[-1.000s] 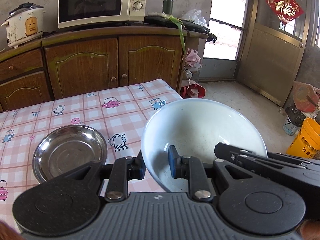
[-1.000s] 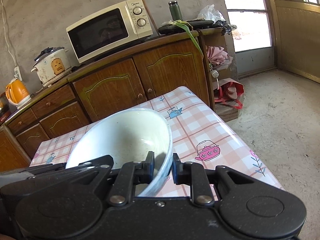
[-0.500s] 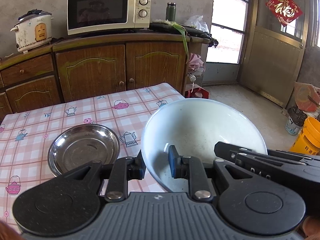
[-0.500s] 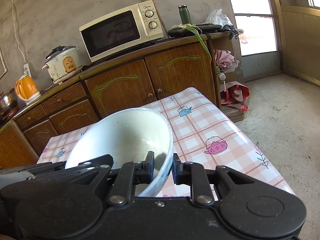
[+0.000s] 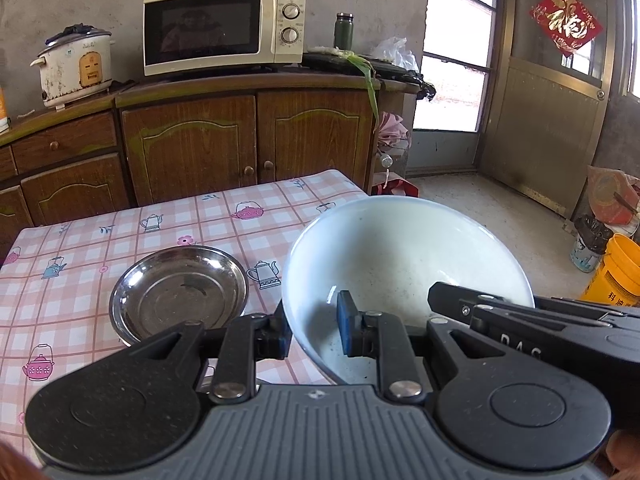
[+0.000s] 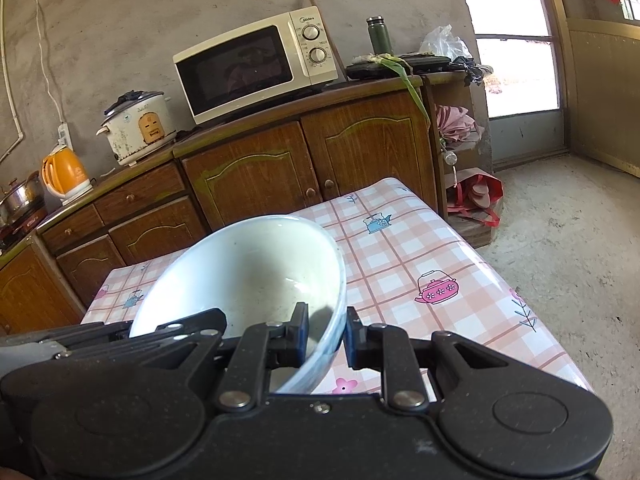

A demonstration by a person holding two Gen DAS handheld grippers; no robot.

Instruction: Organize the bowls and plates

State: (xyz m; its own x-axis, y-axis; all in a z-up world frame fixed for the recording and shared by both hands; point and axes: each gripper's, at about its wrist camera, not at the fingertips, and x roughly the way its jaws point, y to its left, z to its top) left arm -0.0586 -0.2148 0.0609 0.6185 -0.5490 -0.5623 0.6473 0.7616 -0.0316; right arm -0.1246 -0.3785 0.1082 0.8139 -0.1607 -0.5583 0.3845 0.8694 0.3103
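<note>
A large white bowl (image 5: pixel 400 256) hangs above the table's right end, held from both sides. My left gripper (image 5: pixel 314 330) is shut on its left rim, one pad inside and one outside. In the right wrist view the same white bowl (image 6: pixel 248 272) tilts left, and my right gripper (image 6: pixel 327 334) is shut on its right rim. The right gripper's black body also shows at the lower right of the left wrist view. A shallow steel plate (image 5: pixel 180 290) lies on the table (image 5: pixel 80 256) just left of the bowl.
The table wears a pink checked cloth with teapot prints (image 6: pixel 420 256). Behind it stands a brown wooden cabinet (image 5: pixel 248 140) with a microwave (image 5: pixel 224 28), a rice cooker (image 5: pixel 76 66) and an orange kettle (image 6: pixel 66 172). A yellow bucket (image 5: pixel 618 272) stands on the floor at right.
Both grippers have drawn back from the cabinet with the bowl still clamped between them. The steel plate has shifted rightward in the left wrist view, and more of the table shows.
</note>
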